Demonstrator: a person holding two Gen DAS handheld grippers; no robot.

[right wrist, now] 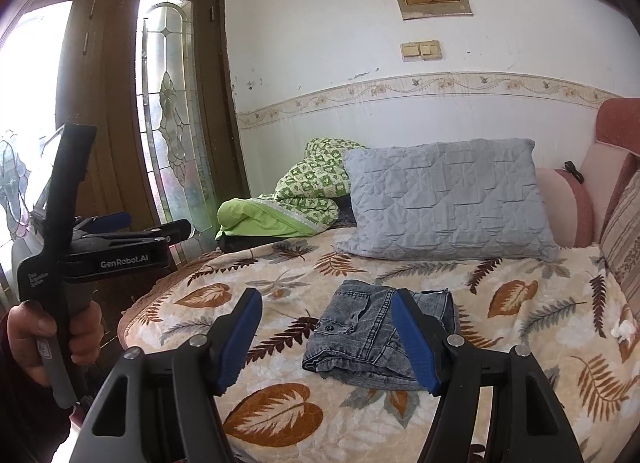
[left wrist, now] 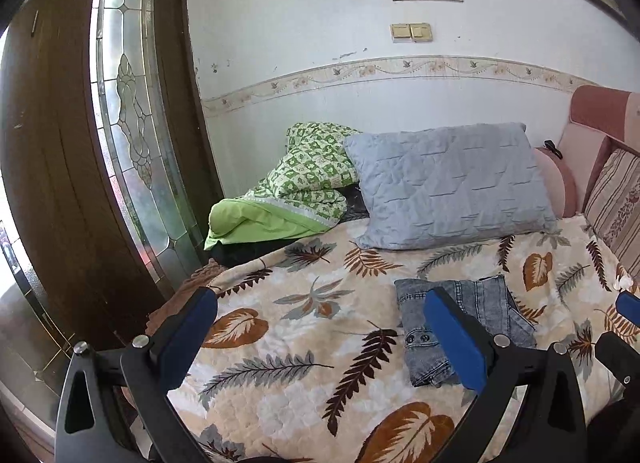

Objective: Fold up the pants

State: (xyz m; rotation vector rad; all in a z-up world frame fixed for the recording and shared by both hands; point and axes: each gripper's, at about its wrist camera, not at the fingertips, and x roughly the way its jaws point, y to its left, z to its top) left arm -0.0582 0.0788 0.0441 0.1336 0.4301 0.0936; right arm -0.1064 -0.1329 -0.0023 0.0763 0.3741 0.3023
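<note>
Grey denim pants (left wrist: pixel 476 315) lie folded into a small stack on the leaf-patterned bedspread (left wrist: pixel 304 347); they also show in the right wrist view (right wrist: pixel 360 335). My left gripper (left wrist: pixel 320 303) is open and empty, held above the bed with the pants behind its right finger (left wrist: pixel 456 343). My right gripper (right wrist: pixel 326 327) is open and empty, held above the bed in front of the pants, whose right half sits behind its right finger (right wrist: pixel 412 339). The left gripper also shows at the left of the right wrist view (right wrist: pixel 108 223), held in a hand.
A grey quilted pillow (left wrist: pixel 452 187) and a green patterned blanket (left wrist: pixel 296 191) lie at the far side of the bed. A pink headboard with a striped cushion (left wrist: pixel 616 199) stands on the right. A wooden door with leaded glass (left wrist: pixel 128 111) stands on the left.
</note>
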